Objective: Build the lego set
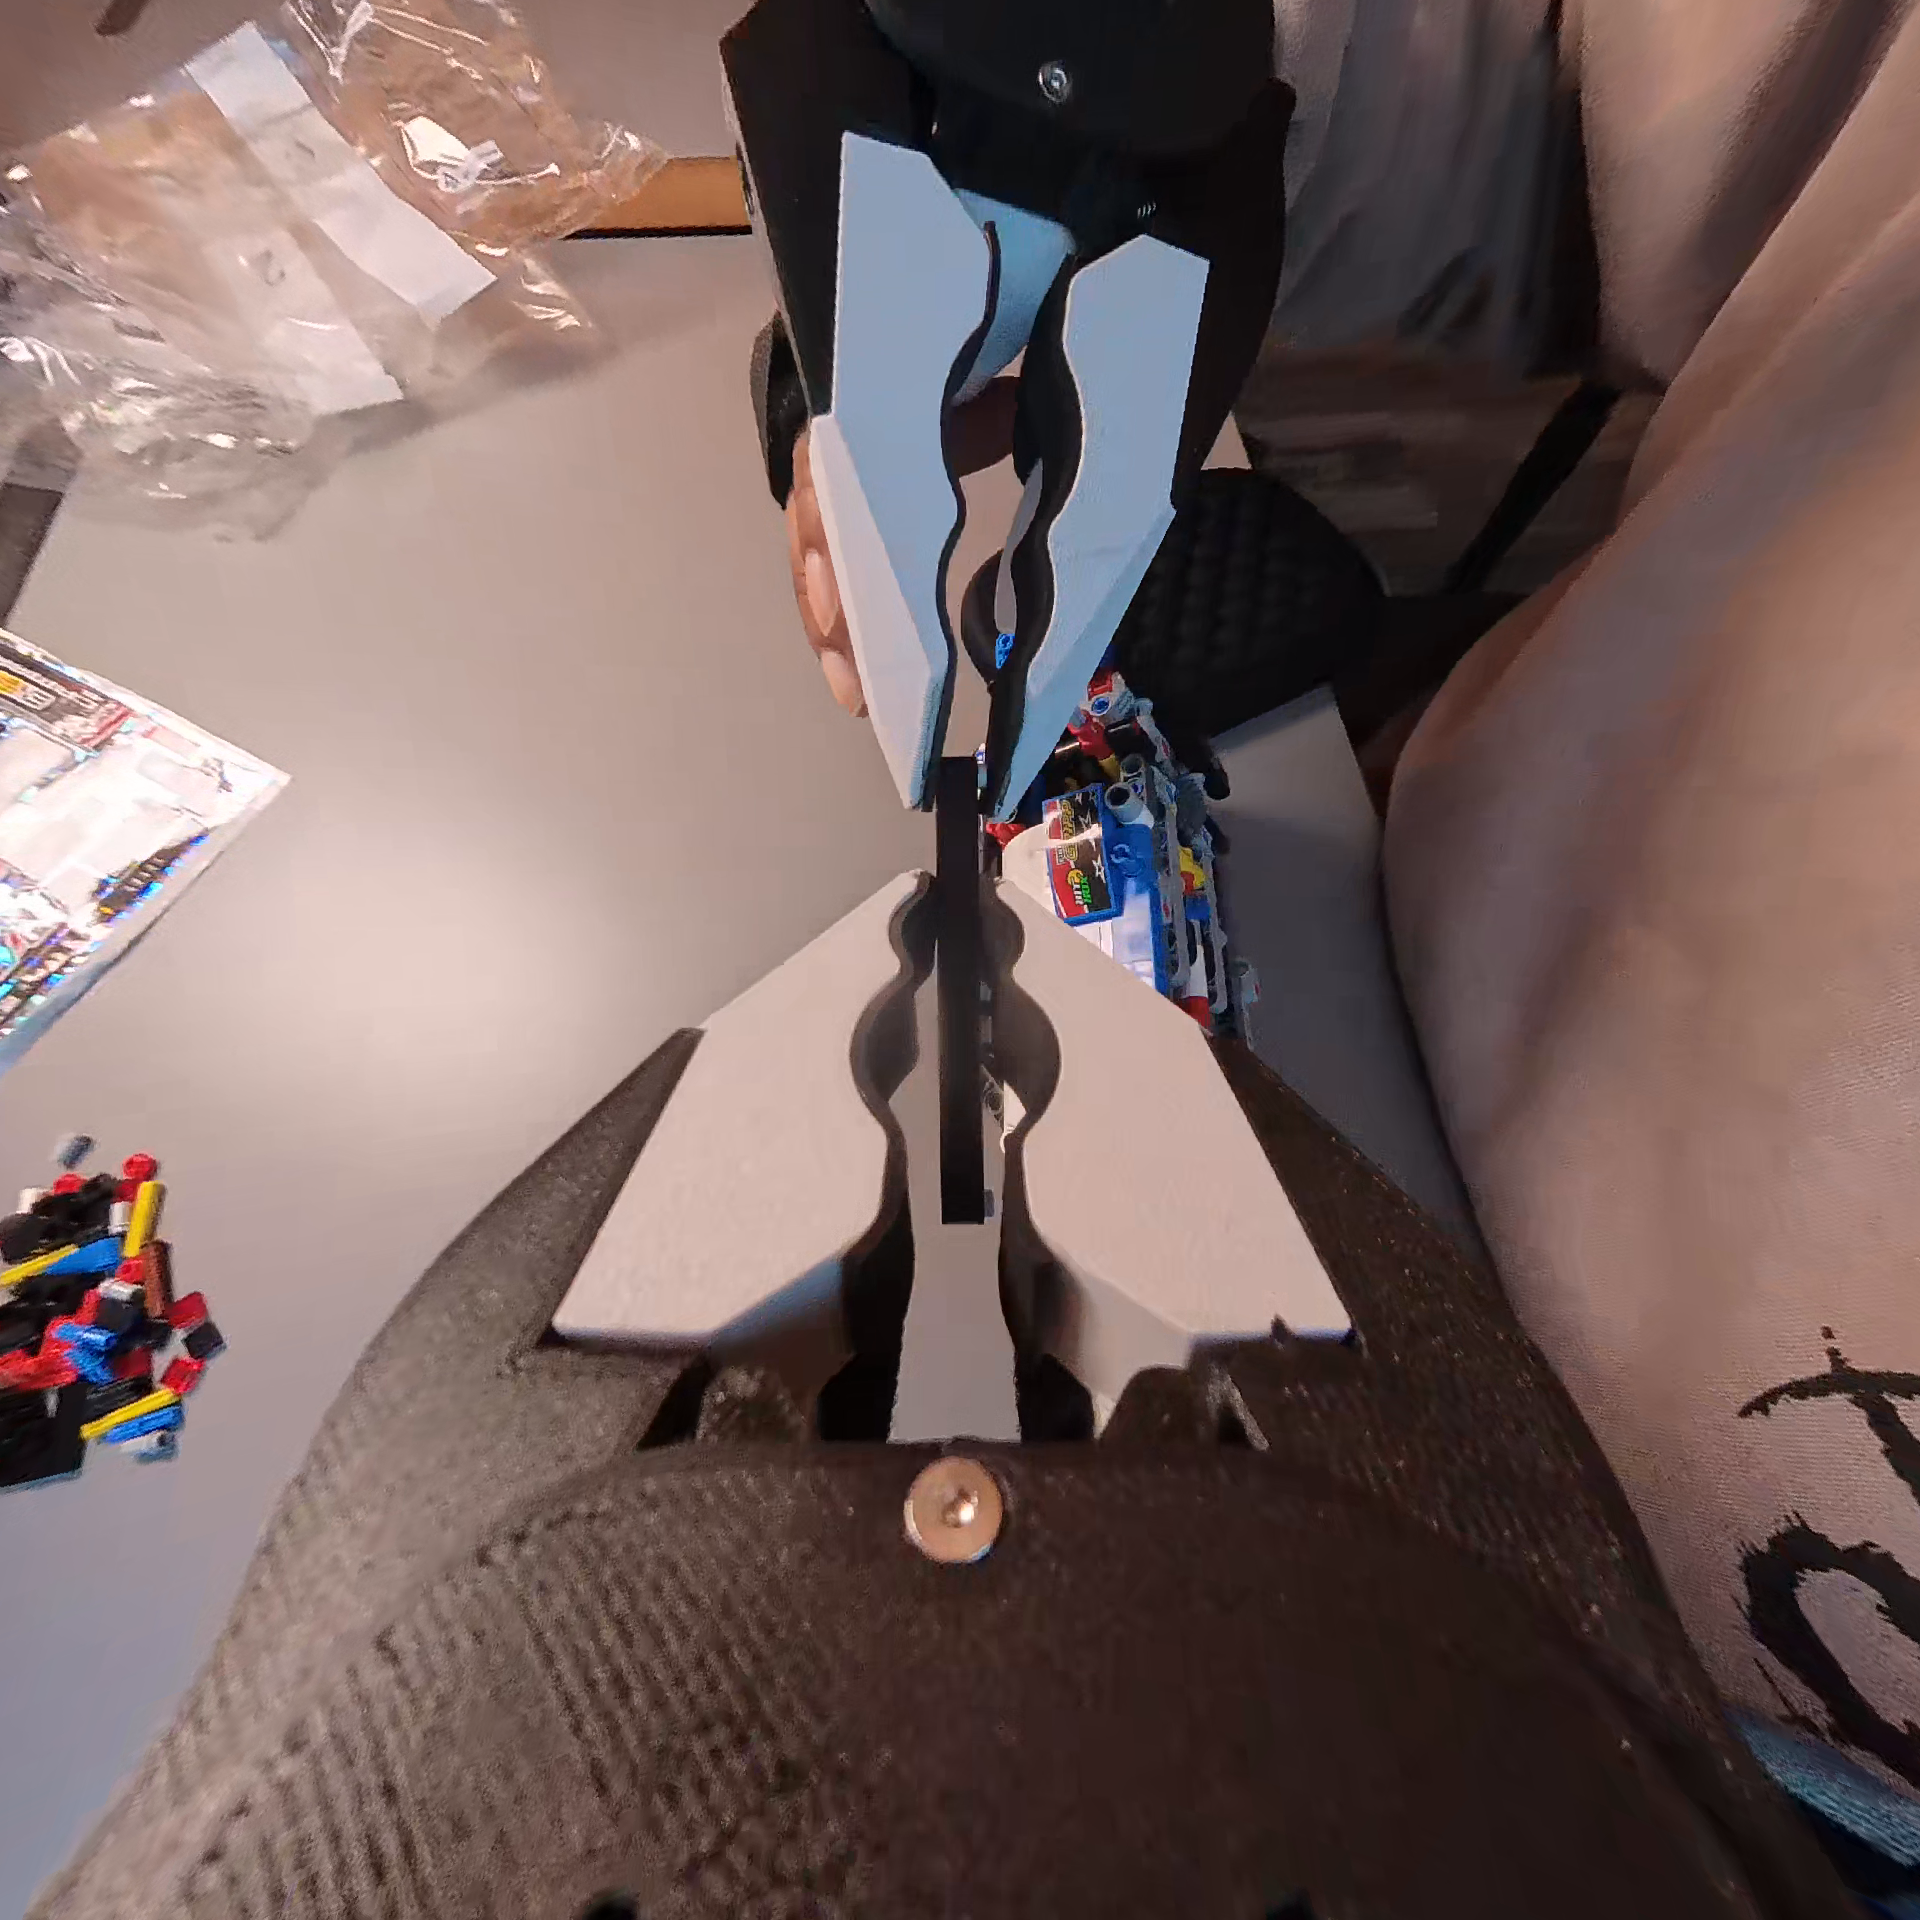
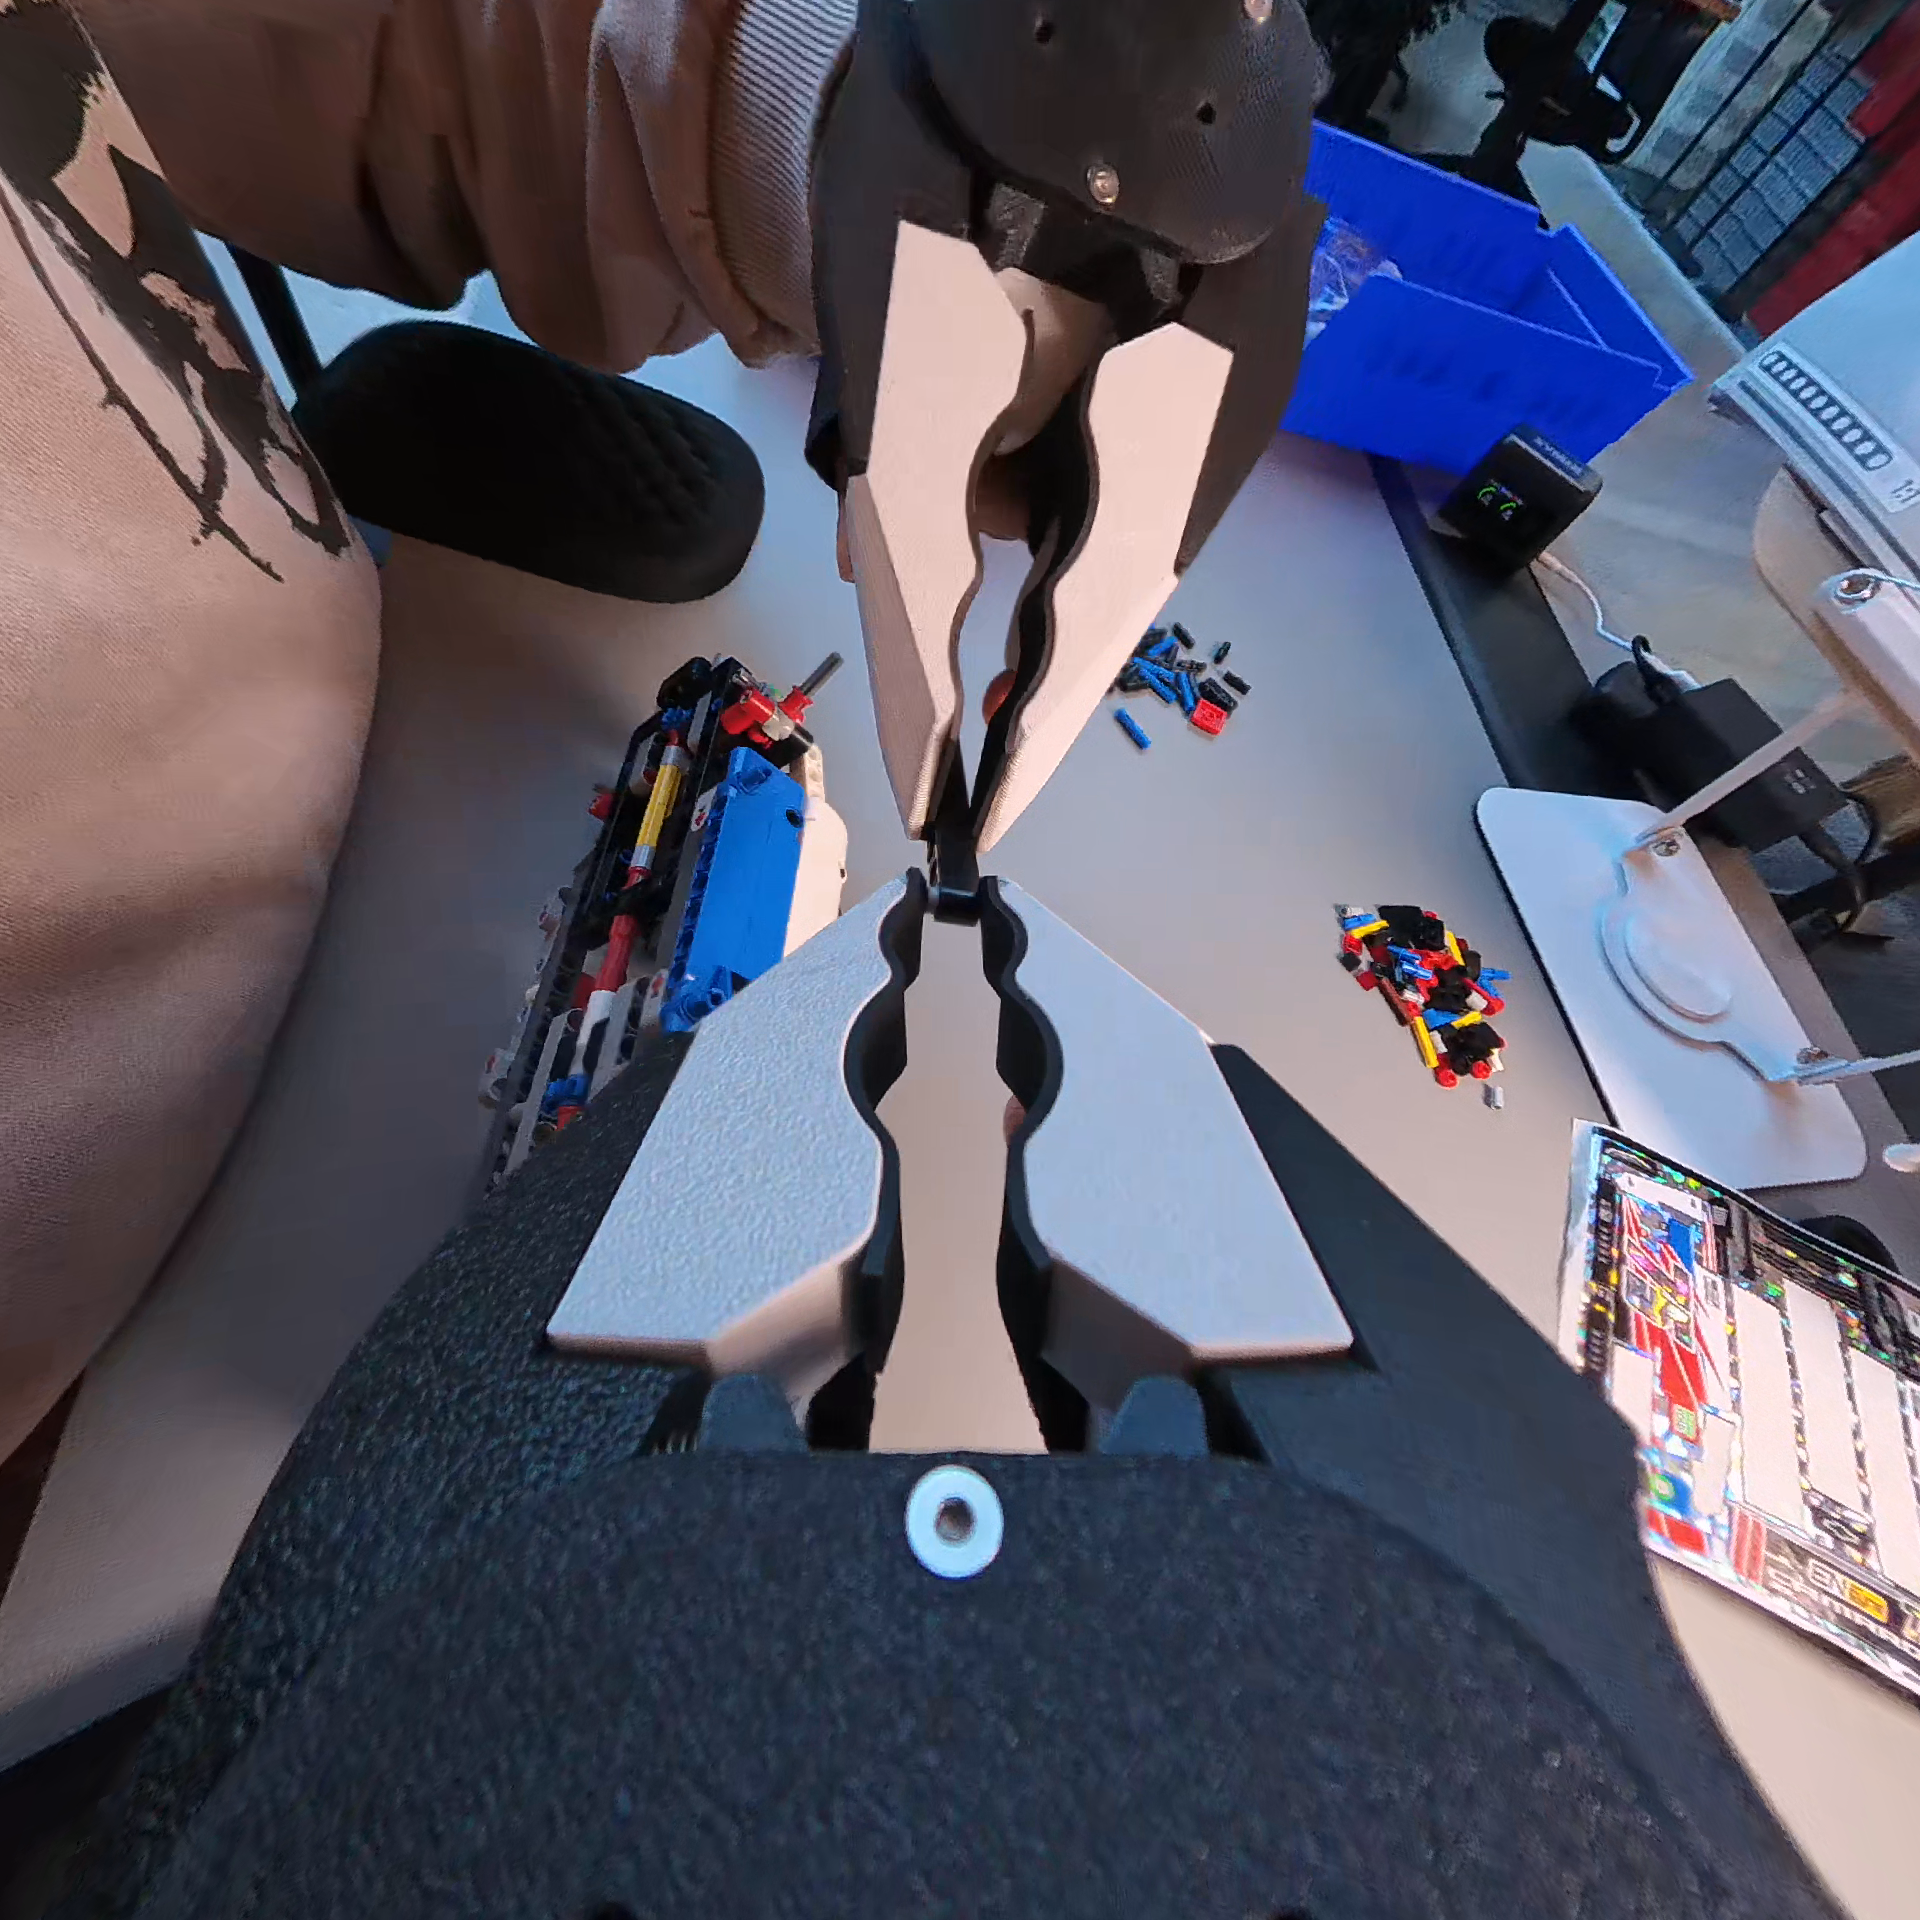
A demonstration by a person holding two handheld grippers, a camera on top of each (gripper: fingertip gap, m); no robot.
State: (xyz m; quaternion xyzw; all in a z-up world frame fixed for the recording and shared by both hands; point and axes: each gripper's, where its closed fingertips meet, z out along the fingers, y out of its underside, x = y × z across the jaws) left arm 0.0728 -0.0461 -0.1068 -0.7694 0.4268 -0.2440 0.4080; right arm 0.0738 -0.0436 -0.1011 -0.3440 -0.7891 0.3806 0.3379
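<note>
A long black Lego beam [image 1: 961, 1039] is held in the air between both grippers. My left gripper [image 1: 956, 883] is shut on it, and the beam runs back along the gap between the fingers. My right gripper [image 1: 961, 800] comes in from the opposite side and is shut on the beam's far end. In the right wrist view the right gripper [image 2: 951, 894] pinches the beam's end [image 2: 953, 900], tip to tip with the left gripper [image 2: 951, 826]. The partly built blue, red and black model [image 2: 727, 883] lies on the table below, also seen in the left wrist view [image 1: 1132, 883].
A grey table [image 2: 1195, 831] holds a pile of loose pieces [image 2: 1423, 987], a small pile of blue and black pins [image 2: 1179, 681], a shiny sticker sheet [image 2: 1745, 1382], a white lamp base [image 2: 1662, 987] and blue bins [image 2: 1455, 343]. Plastic bags [image 1: 260, 239] lie farther off. A person's torso and a black armrest [image 2: 540, 457] are close. The tips of both grippers are at nearly the same place.
</note>
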